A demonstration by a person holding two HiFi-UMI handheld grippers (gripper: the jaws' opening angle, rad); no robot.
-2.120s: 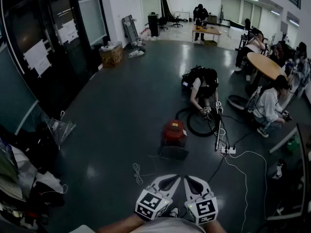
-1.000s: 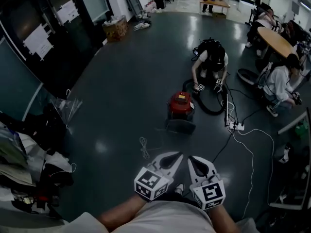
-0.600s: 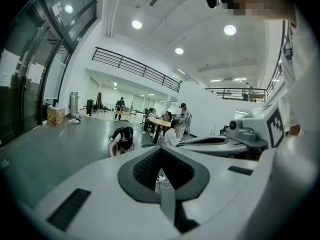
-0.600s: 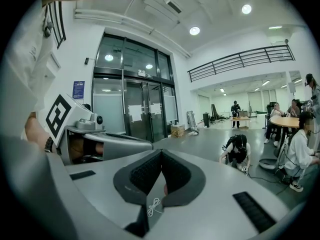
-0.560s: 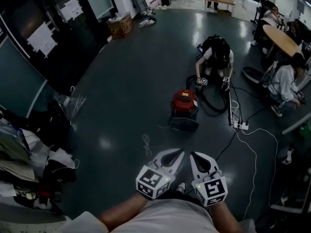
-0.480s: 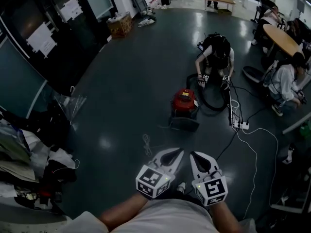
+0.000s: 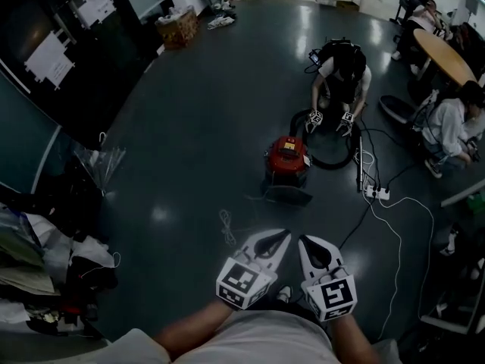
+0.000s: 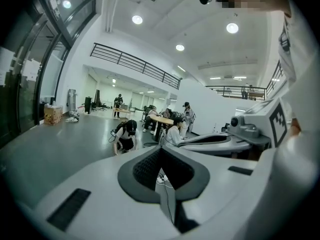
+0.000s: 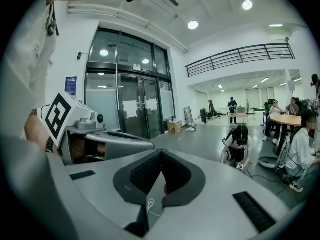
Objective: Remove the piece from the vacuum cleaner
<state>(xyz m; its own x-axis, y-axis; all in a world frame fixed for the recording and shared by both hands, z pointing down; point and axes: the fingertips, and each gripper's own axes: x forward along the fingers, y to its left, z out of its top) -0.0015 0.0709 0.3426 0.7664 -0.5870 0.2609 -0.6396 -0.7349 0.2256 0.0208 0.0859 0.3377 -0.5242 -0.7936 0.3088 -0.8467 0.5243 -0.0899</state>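
A red vacuum cleaner [image 7: 288, 158] stands on the dark floor ahead of me, with a dark flat piece [image 7: 286, 196] lying against its near side. Its black hose [image 7: 327, 156] loops to the right. A crouching person [image 7: 341, 65] behind it holds two other grippers down at the hose. My left gripper [image 7: 283, 235] and right gripper [image 7: 302, 240] hang side by side close to my body, well short of the vacuum, both shut and holding nothing. The left gripper [image 8: 161, 148] and the right gripper [image 9: 161, 152] each show their tips meeting.
A white cable [image 7: 225, 226] lies on the floor between me and the vacuum. A power strip [image 7: 375, 193] with white cords and a long wand [image 7: 358, 169] lie to the right. Seated people and a round table [image 7: 447, 55] are far right; clutter [image 7: 45, 264] piles at left.
My head has tilted further down and the vacuum sits lower and nearer in view. The crouching person's hands have shifted along the hose. Both my grippers stay shut, side by side.
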